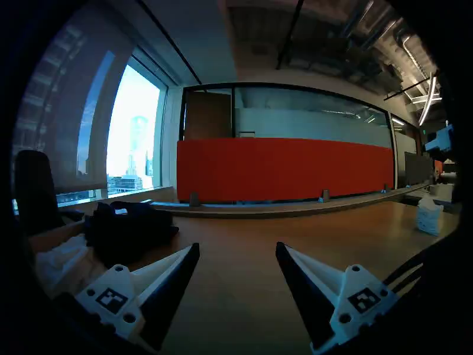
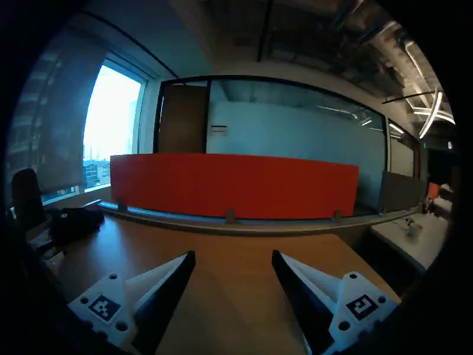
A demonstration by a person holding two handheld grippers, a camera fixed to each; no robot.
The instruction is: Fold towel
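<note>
Both left tool [image 1: 236, 245] and right tool [image 2: 233, 253] gape empty; white cloth [image 1: 59, 260] lies leftward.

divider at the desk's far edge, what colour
Red; the divider shows best in the right gripper view.

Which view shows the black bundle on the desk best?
The left gripper view: the black bundle sits near and large on the desk, so its crumpled outline is readable. In the right gripper view it is small, dim and far off to the left.
</note>
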